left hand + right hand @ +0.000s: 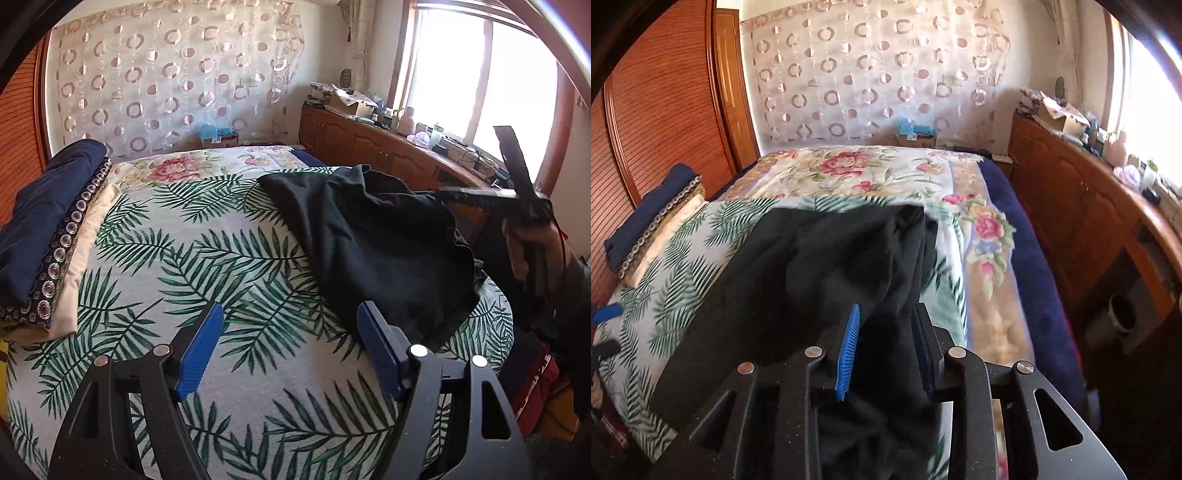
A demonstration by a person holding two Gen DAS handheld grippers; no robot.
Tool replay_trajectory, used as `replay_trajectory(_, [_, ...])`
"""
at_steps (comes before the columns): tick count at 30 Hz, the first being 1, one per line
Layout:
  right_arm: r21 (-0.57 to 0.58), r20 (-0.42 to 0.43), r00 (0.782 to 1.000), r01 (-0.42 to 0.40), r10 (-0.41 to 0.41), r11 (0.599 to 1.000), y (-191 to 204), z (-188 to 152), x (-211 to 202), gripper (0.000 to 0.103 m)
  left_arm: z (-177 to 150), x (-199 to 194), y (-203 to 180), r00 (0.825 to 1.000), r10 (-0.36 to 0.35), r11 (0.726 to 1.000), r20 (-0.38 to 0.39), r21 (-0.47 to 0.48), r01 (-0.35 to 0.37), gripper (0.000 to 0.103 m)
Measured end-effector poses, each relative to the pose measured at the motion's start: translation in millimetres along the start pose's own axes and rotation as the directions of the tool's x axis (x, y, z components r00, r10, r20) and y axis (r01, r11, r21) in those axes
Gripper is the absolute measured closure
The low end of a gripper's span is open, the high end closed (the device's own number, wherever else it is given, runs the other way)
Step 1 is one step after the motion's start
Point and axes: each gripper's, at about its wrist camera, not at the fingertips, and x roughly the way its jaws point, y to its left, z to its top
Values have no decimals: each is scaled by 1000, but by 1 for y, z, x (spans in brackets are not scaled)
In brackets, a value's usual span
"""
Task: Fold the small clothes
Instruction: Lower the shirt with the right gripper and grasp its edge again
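Honestly, we can read no brand, label or writing anywhere; the small label on the cardboard box (218, 140) by the far wall is too blurred to make out. That box holds something blue and crumpled.

Starting at the left, a stack of folded bedding (48, 236) sits on the bed's left edge: a navy piece on top, a band with round flower patterns under it, and a cream piece at the bottom. The bed (207, 266) carries a cover printed with green palm leaves, and a floral blanket (177, 166) lies beyond it.

Our left gripper (290, 350) hovers over the leaf cover with its blue-padded fingers (199, 354) spread wide and nothing between them. The black garment (369, 243) lies on the right part of the bed, just ahead and right of that gripper, with its right side lifted and bunched.

Our right gripper (882, 350) has its fingers (847, 354) at a moderate gap, with a fold of the black cloth running up between them; we cannot tell whether the pads actually pinch it. In the left camera the right hand (532, 251) appears blurred at the cloth's lifted edge.

Farther right, a wooden bench (369, 140) under the window (480, 74) carries an open cardboard carton (351, 101) with contents we cannot identify, plus bottles and jars.
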Motion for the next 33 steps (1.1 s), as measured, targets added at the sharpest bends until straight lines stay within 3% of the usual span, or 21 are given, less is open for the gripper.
replay_trajectory(5, [31, 19, 1000, -14, 13, 999, 11, -38, -22, 72, 2, 4, -12, 1000, -14, 1000, -4, 17, 14, 27])
replay_trajectory(11, [35, 40, 997, -69, 68, 997, 22, -51, -33, 70, 0, 7, -22, 999, -27, 999, -18, 32, 27, 27])
replay_trajectory(15, [-9, 40, 998, -45, 45, 999, 25, -56, -24, 70, -4, 11, -22, 999, -38, 999, -30, 29, 39, 27])
replay_trajectory(19, [-35, 12, 999, 44, -43, 998, 19, -65, -12, 71, -7, 14, -22, 998, -37, 999, -42, 23, 38, 27])
replay_trajectory(20, [-24, 8, 999, 40, -40, 999, 12, -67, -11, 76, -7, 13, -22, 999, -37, 999, -40, 23, 38, 27])
replay_trajectory(21, [-11, 10, 1000, 28, -28, 1000, 6, -69, -12, 91, -7, 13, -22, 999, -36, 999, -39, 22, 37, 27])
replay_trajectory(23, [12, 35, 999, 6, -7, 1000, -4, -75, -19, 96, -8, 13, -22, 998, -39, 999, -39, 21, 40, 27])
replay_trajectory(29, [90, 142, 989, -49, 36, 995, -27, -93, -72, 97, -8, 14, -27, 998, -49, 998, -46, 26, 51, 27])
replay_trajectory(33, [88, 129, 992, -29, 18, 996, -35, -106, -83, 97, -7, 16, -32, 997, -54, 998, -46, 34, 56, 27])
